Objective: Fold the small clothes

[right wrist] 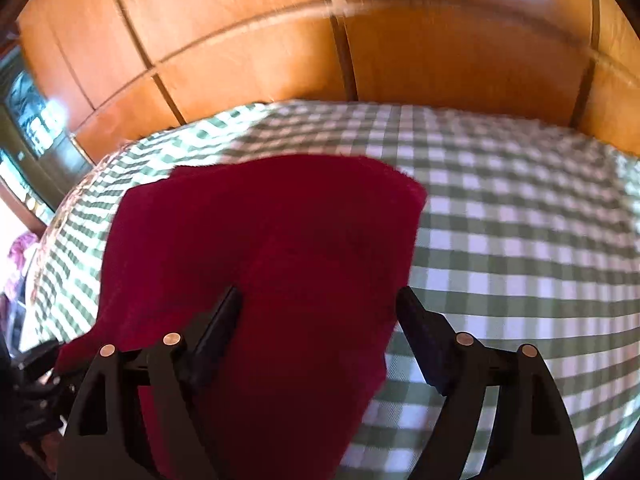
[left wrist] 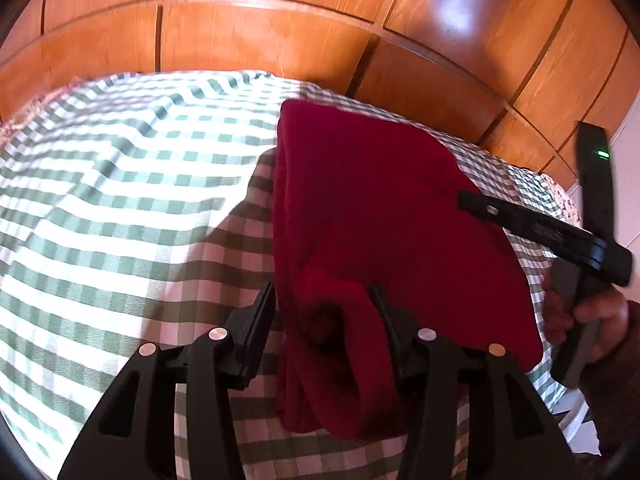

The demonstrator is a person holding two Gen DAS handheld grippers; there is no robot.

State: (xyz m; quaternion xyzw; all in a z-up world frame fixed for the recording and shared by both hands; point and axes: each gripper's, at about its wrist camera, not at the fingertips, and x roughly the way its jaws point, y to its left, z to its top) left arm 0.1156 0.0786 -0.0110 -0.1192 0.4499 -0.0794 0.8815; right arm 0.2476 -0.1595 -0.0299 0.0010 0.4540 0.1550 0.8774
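A dark red garment [left wrist: 372, 208] lies folded on a green-and-white checked cloth [left wrist: 120, 184]. My left gripper [left wrist: 324, 300] is open, its fingers either side of the garment's rolled near edge. In the left wrist view my right gripper [left wrist: 472, 202] reaches in from the right, its finger over the garment's right part. In the right wrist view the red garment [right wrist: 260, 240] fills the left and middle, and my right gripper [right wrist: 320, 304] is open above its near part, with the left finger over the fabric and the right finger at its right edge.
Glossy wooden wardrobe doors [left wrist: 280, 28] stand close behind the checked surface. A person's hand [left wrist: 588, 316] holds the right gripper's handle at the right edge. A window area [right wrist: 28, 120] shows at far left in the right wrist view.
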